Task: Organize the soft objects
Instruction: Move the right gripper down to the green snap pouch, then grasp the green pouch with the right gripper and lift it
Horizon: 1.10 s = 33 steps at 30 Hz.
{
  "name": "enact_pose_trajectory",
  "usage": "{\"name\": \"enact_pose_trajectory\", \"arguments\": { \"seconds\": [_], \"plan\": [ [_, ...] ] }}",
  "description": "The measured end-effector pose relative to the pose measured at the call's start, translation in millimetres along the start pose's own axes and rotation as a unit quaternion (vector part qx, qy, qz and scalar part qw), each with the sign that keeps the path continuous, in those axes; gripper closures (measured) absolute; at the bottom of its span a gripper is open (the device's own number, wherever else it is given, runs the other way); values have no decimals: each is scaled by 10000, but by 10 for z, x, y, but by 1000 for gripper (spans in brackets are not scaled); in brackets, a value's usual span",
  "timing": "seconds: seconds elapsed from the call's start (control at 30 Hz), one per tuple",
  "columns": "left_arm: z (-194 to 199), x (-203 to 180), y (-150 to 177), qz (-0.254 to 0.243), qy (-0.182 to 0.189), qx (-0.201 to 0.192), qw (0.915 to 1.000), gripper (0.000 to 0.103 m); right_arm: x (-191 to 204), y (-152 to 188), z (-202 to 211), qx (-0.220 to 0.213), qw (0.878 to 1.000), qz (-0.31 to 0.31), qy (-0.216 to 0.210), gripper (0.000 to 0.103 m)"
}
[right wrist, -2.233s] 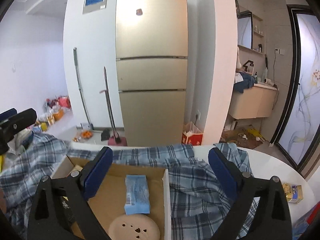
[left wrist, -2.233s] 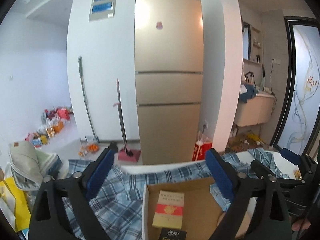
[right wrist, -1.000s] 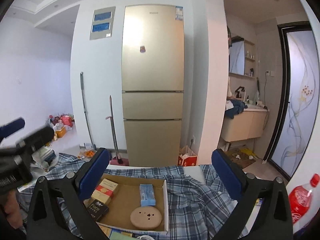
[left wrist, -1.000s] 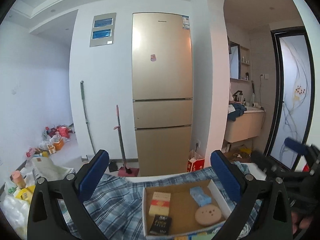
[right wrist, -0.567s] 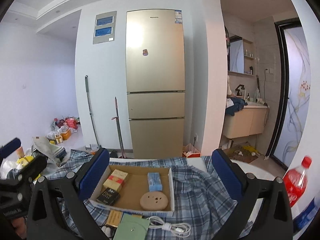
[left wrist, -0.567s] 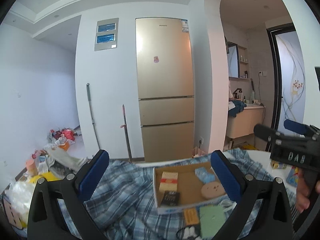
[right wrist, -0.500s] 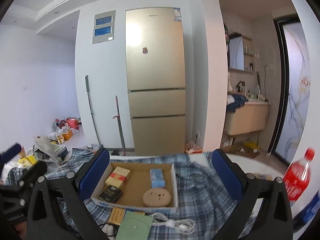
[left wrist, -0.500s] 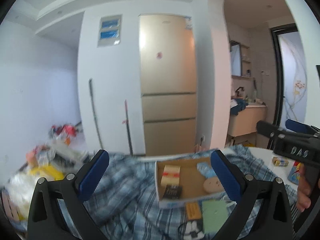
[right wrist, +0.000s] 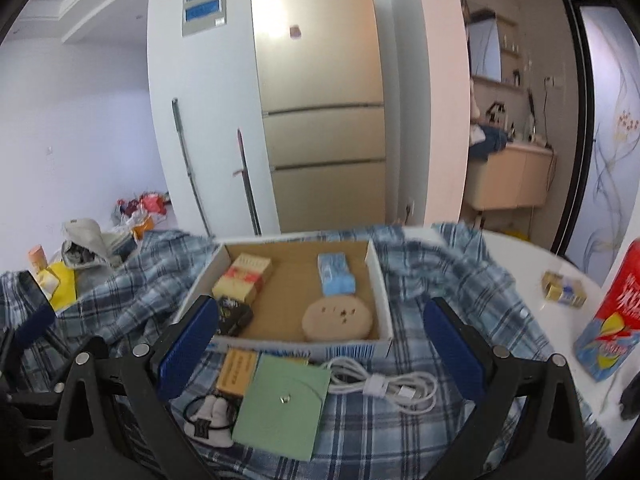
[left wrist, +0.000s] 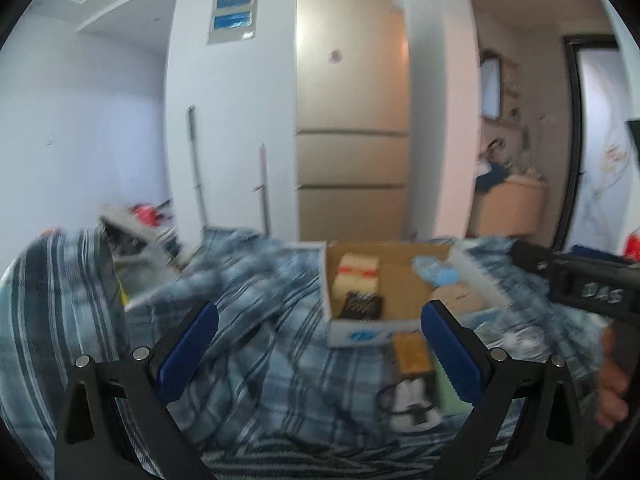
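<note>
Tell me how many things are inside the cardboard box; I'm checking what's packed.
4: a yellow-and-red packet back left, a black packet front left, a blue tissue pack back right, a round tan disc front right. None looks hidden.

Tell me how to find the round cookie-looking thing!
Look at the open cardboard box sitting on the blue plaid cloth. Inside, at the near right corner, just in front of the light blue packet, lies the tan disc. It is the only round thing in the box, with small dark holes on top.

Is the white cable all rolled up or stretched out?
Rolled up. The white cable lies coiled in loops with a band around its middle, on the plaid cloth.
</note>
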<state>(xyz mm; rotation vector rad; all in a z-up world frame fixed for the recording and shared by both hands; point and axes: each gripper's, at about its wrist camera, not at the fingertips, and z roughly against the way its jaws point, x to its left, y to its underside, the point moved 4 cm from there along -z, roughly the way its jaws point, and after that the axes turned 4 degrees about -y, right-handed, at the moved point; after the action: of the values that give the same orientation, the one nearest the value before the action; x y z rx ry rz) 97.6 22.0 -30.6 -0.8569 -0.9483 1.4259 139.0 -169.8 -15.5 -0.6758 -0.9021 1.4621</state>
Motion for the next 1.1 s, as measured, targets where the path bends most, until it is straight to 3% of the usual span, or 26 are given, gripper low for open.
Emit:
{"name": "enact_pose_trajectory", "arguments": {
  "seconds": [0.23, 0.43, 0.8, 0.9, 1.1],
  "plan": [
    [-136, 46, 49, 52, 96, 393, 9992, 0, -54, 226, -313, 757, 9965, -278, -208, 3],
    [-144, 52, 86, 5, -7, 564, 9984, 0, 14, 508, -602, 1764, 9815, -324, -676, 11],
    [-252, 87, 136, 102, 64, 814, 9966, 5, 162, 698, -774, 2174, 9739, 2, -657, 12],
    [-222, 49, 131, 25, 75, 743, 9972, 7, 177, 734, -801, 2295, 9709, 26, -682, 28],
    [-200, 47, 124, 7, 52, 699, 9975, 7, 182, 763, -822, 2389, 9680, -46, -771, 40]
  ]
}}
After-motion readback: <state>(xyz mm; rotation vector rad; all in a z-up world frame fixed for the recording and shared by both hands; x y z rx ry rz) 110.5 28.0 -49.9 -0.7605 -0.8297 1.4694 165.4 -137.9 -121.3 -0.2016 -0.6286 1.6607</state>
